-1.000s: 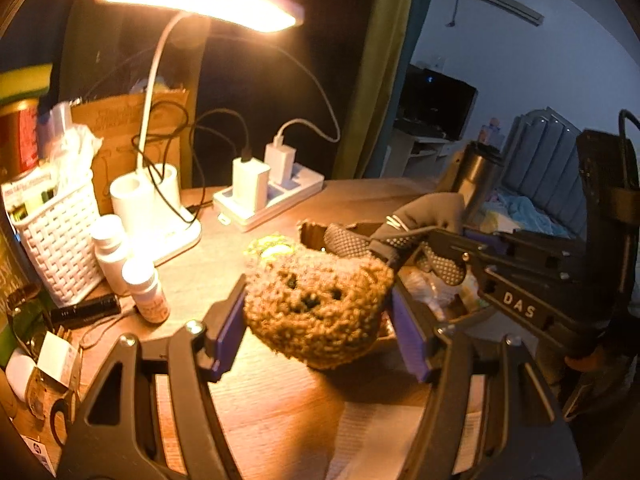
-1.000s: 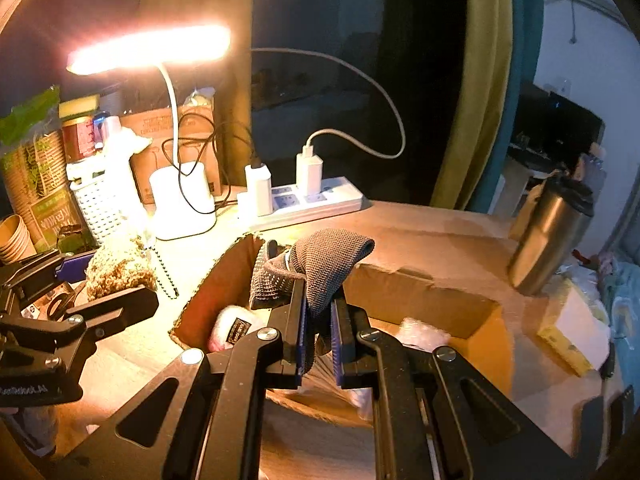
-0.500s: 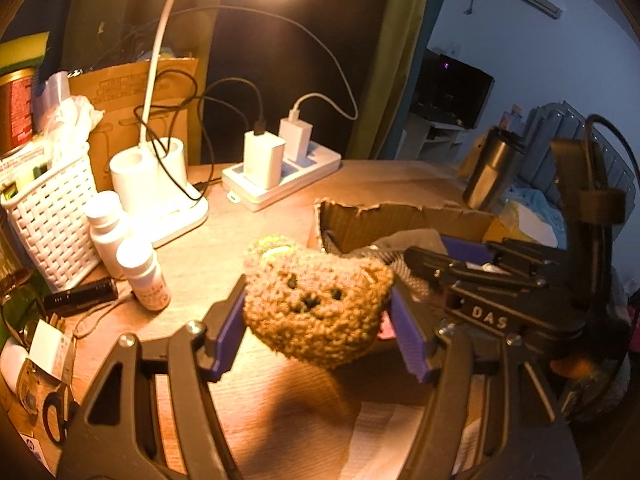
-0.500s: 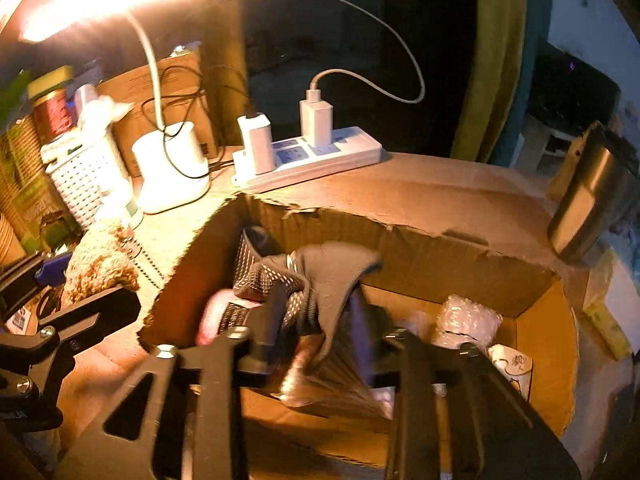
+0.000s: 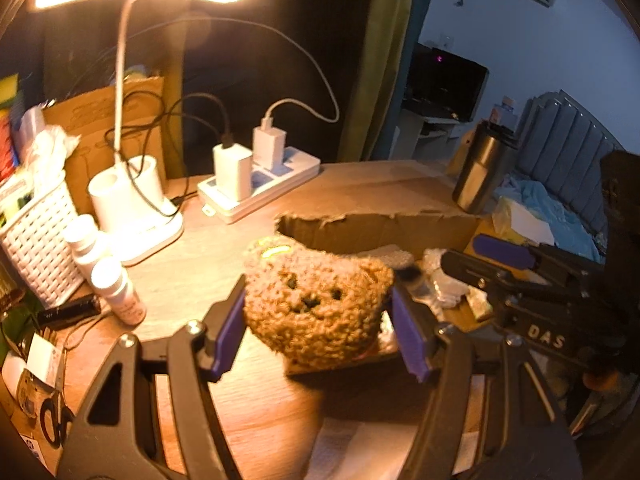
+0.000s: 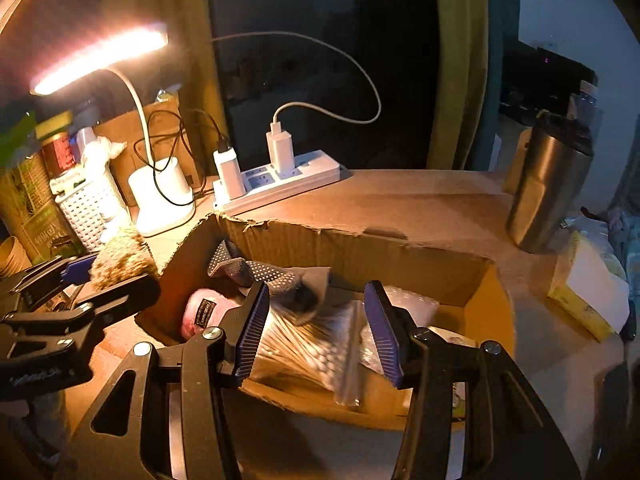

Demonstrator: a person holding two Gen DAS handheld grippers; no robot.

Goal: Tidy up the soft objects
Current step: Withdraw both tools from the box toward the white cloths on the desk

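Observation:
My left gripper (image 5: 316,320) is shut on a fuzzy brown bear-face plush (image 5: 316,304), held just at the near left rim of an open cardboard box (image 5: 360,228). In the right wrist view the same plush (image 6: 122,256) shows at the left, beside the box (image 6: 360,248). My right gripper (image 6: 316,328) hangs over the box with its jaws opening and nothing pressed between them. A grey dotted glove (image 6: 264,276) lies loose in the box on a pack of cotton swabs (image 6: 316,348), next to a pink soft item (image 6: 200,312).
A lit desk lamp (image 5: 132,208), a white power strip (image 5: 260,188) with chargers, a white basket (image 5: 36,236) and small bottles (image 5: 116,288) crowd the desk's left. A steel tumbler (image 6: 548,184) stands right of the box, a yellow-edged pad (image 6: 588,280) beyond.
My right gripper let go of the grey glove, which dropped into the box, and its jaws spread. My left gripper carried the plush toward the box's edge.

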